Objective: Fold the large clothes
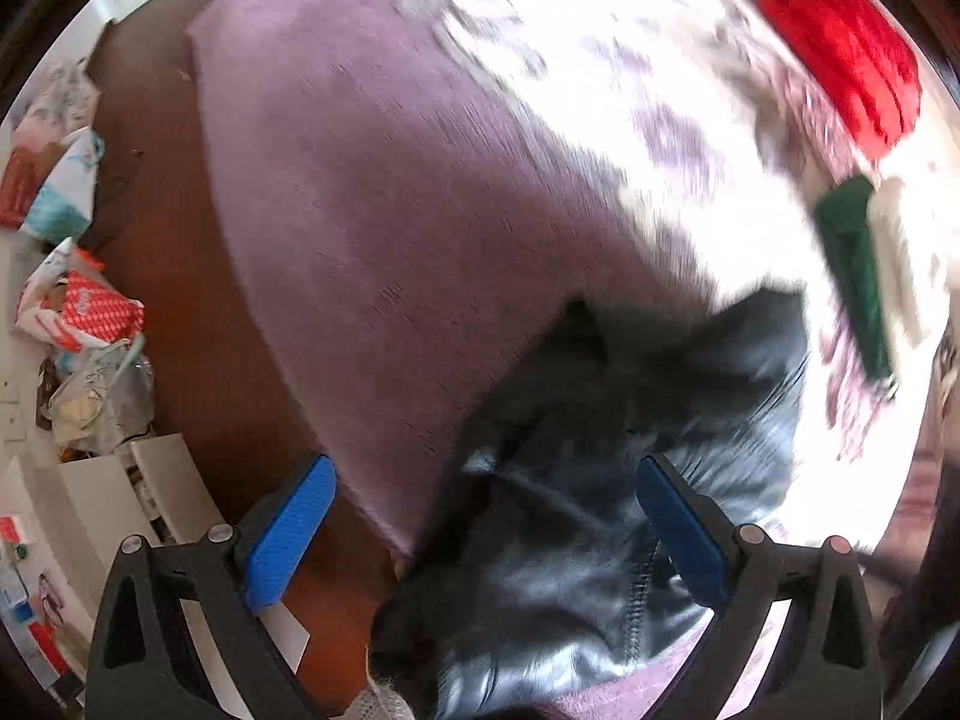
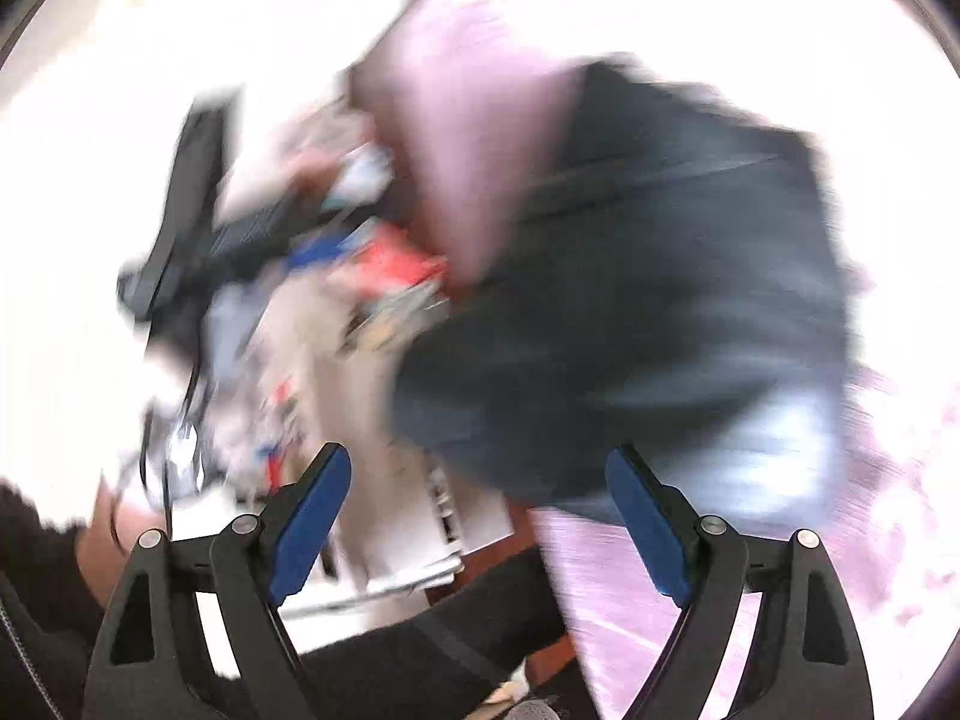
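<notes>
Both grippers, left gripper (image 1: 486,522) and right gripper (image 2: 480,519): jaws wide, empty, above black garment (image 1: 576,546) on purple cover (image 1: 360,210)

A black garment (image 1: 570,540) of slick cloth with a glossy sheen and a stitched seam is seen at six o'clock in the left wrist view. It is laid on a mauve bedcover (image 1: 360,210) of matt, finely ribbed cloth. Polished reddish-brown wood is shown by the floor (image 1: 162,240) at nine o'clock. A red textile (image 1: 840,48), matt and soft, is seen at one o'clock. Blue ribbed pads (image 1: 288,534) are carried on matt black plastic fingers with metal rivets.
</notes>
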A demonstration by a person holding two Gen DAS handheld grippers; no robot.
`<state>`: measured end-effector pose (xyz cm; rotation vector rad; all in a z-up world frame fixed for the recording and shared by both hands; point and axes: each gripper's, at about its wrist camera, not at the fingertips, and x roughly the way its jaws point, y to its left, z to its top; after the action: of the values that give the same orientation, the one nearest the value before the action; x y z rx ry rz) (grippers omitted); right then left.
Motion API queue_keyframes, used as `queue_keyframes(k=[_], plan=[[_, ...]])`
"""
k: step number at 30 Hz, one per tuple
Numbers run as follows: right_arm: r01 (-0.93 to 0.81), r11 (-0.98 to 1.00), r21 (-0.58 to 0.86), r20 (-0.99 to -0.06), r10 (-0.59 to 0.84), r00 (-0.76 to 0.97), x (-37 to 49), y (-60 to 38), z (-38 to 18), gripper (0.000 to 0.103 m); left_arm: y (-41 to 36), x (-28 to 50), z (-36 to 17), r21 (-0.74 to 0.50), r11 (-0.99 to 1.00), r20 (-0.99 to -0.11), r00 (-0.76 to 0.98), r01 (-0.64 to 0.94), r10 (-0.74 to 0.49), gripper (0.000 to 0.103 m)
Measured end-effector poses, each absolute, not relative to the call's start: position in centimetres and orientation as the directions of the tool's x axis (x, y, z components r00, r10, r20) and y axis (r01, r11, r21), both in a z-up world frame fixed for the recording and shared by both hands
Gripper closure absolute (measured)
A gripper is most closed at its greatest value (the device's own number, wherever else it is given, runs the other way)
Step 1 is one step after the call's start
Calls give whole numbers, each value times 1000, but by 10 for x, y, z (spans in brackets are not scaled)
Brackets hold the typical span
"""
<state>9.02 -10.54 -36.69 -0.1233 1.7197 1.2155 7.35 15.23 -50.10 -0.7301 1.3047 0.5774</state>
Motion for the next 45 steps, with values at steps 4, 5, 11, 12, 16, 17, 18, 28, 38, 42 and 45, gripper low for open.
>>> queue_keyframes(k=[4, 5, 11, 12, 16, 17, 18, 28, 38, 42, 45], plan=[[-443, 615, 652, -746, 418, -519, 181, -114, -427, 14, 124, 71, -581, -37, 704, -999, 0, -709, -52, 0], [-426, 615, 664, -729, 403, -553, 195, -112, -446, 14, 127, 63, -588, -50, 678, -997, -2, -733, -75, 0], [-313, 428, 848, -465, 316, -827, 190, -53, -521, 3, 148, 45, -593, -122, 621, -990, 49, -775, -133, 0], [-336, 403, 851, -469, 300, -830, 182, -39, -523, 2, 149, 47, -593, -112, 624, -991, 41, -773, -127, 0], [-414, 428, 803, -571, 353, -741, 164, -26, -517, 14, 159, 49, -571, -58, 626, -998, 37, -778, -47, 0], [-410, 447, 795, -583, 377, -720, 165, -30, -512, 21, 163, 49, -560, -59, 616, -998, 54, -786, -27, 0], [-375, 494, 785, -592, 419, -688, 166, -40, -504, 30, 163, 49, -552, -56, 606, -998, 65, -794, -7, 0], [43, 516, 856, -470, 809, -352, 161, -157, -439, 49, 171, 67, -469, 39, 596, -979, 88, -802, 183, 0], [224, 762, 608, -732, 647, -214, 233, -319, -452, 17, 61, 175, -500, -48, 784, -982, 173, -619, 77, 0], [29, 894, 448, -885, 448, -130, 252, -336, -399, 17, 28, 218, -518, -46, 828, -979, 191, -559, 74, 0], [-44, 880, 473, -881, 474, 8, 266, -335, -349, 27, 22, 237, -545, 58, 849, -980, 131, -525, 147, 0]])
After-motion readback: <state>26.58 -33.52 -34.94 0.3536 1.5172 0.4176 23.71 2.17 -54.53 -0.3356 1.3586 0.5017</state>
